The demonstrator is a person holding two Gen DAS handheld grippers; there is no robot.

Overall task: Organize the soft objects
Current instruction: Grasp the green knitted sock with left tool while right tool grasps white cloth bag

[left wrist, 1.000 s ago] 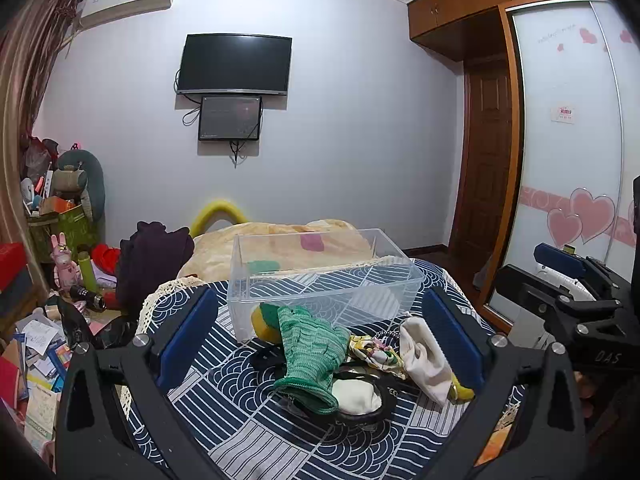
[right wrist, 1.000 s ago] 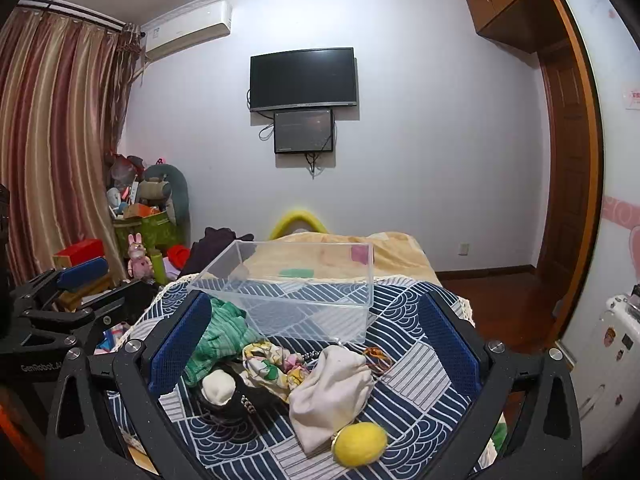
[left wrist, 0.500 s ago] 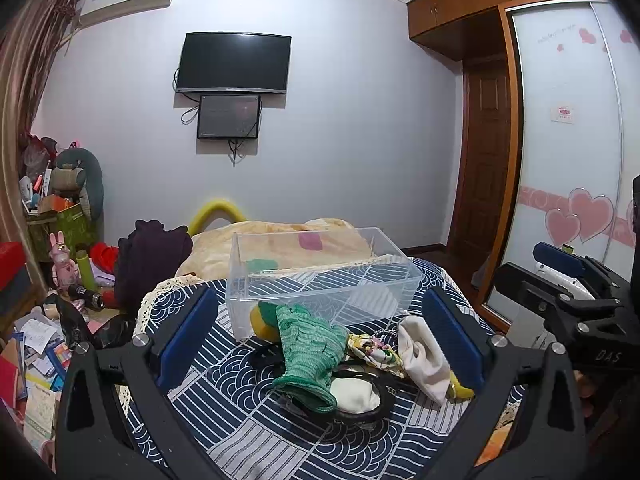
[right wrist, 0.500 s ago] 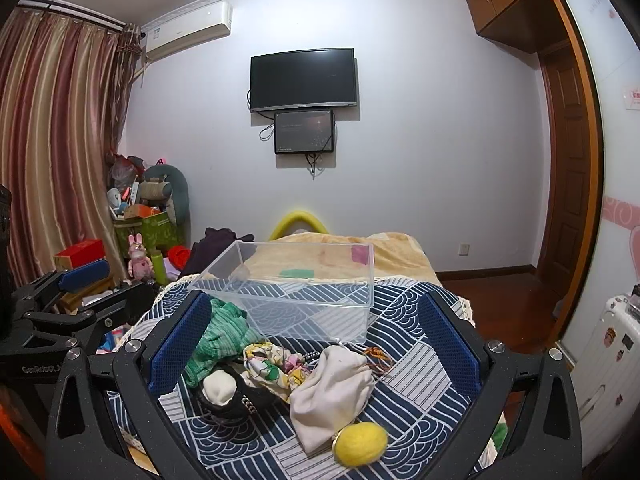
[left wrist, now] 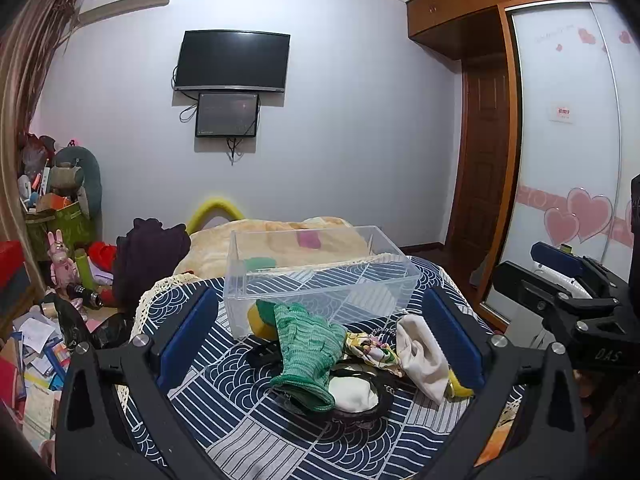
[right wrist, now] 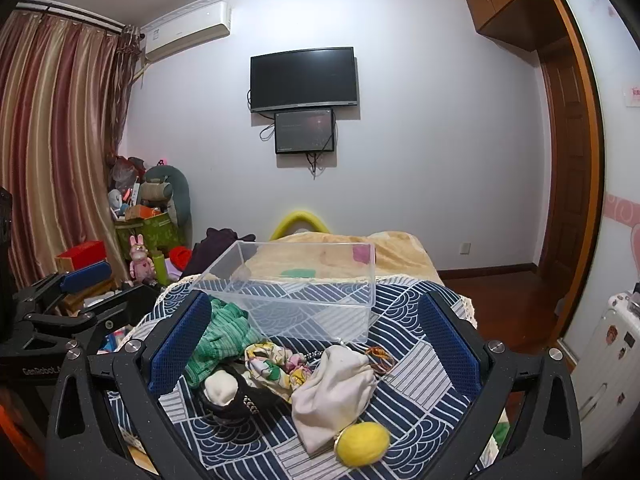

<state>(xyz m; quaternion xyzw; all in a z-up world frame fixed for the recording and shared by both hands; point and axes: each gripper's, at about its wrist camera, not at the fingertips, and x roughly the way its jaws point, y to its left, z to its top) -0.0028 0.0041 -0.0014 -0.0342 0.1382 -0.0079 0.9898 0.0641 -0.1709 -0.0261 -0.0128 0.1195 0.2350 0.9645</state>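
A clear plastic box (left wrist: pixel 320 276) (right wrist: pixel 296 292) stands empty on the blue patterned cloth. In front of it lie a green knit glove (left wrist: pixel 308 352) (right wrist: pixel 218 334), a floral cloth (left wrist: pixel 374 350) (right wrist: pixel 272 366), a cream pouch (left wrist: pixel 422 354) (right wrist: pixel 334 390), a yellow ball (right wrist: pixel 362 444), a white sock in a black item (left wrist: pixel 352 396) (right wrist: pixel 224 388) and a yellow sponge (left wrist: pixel 260 322). My left gripper (left wrist: pixel 320 340) is open above the pile, holding nothing. My right gripper (right wrist: pixel 316 344) is open above the pile, holding nothing.
The cloth (left wrist: pixel 240 432) covers a small table before a bed with a beige blanket (right wrist: pixel 392 256). Cluttered toys and boxes (left wrist: pixel 52 260) fill the floor at left. A wardrobe with sliding doors (left wrist: pixel 568 160) stands at right. A white suitcase (right wrist: pixel 608 372) stands at right.
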